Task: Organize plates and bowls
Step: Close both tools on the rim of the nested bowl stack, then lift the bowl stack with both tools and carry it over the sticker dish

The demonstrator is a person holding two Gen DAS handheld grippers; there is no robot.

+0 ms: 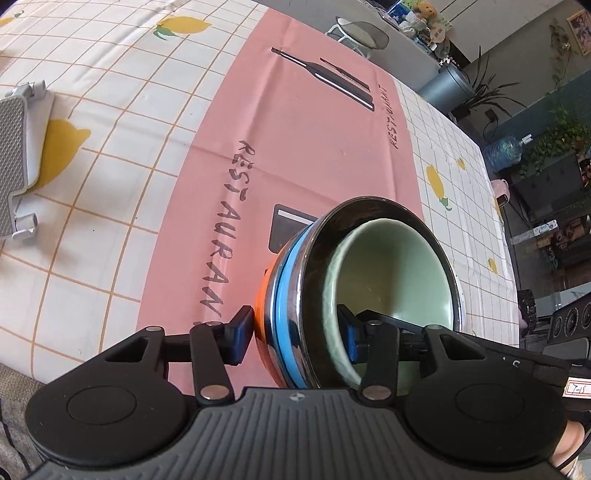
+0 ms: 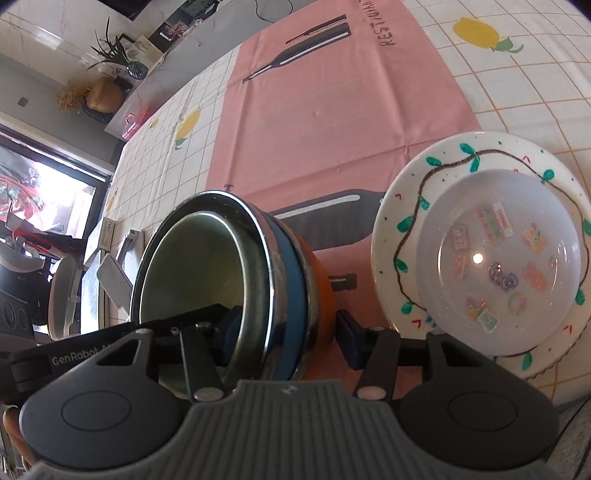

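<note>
A nested stack of bowls point(image 1: 391, 273) hangs tilted on its side over the pink mat point(image 1: 314, 140): orange outside, then blue, then steel, with a pale green bowl innermost. My left gripper point(image 1: 295, 338) is shut on the stack's near wall, one pad on the orange shell and the other inside the green bowl. In the right wrist view the same stack point(image 2: 192, 266) opens to the left. My right gripper point(image 2: 288, 332) is shut on its wall too, one finger inside and one pad against the orange side. A vine-patterned plate point(image 2: 402, 206) bears a frosted bowl point(image 2: 498, 266) with stickers.
A checked tablecloth point(image 1: 110, 92) with lemon prints covers the table under the pink mat. A white and grey mesh rack point(image 1: 11, 162) lies at the table's left edge. Beyond the table's far edge are a stool point(image 1: 354, 33), a grey bin point(image 1: 448, 86) and plants.
</note>
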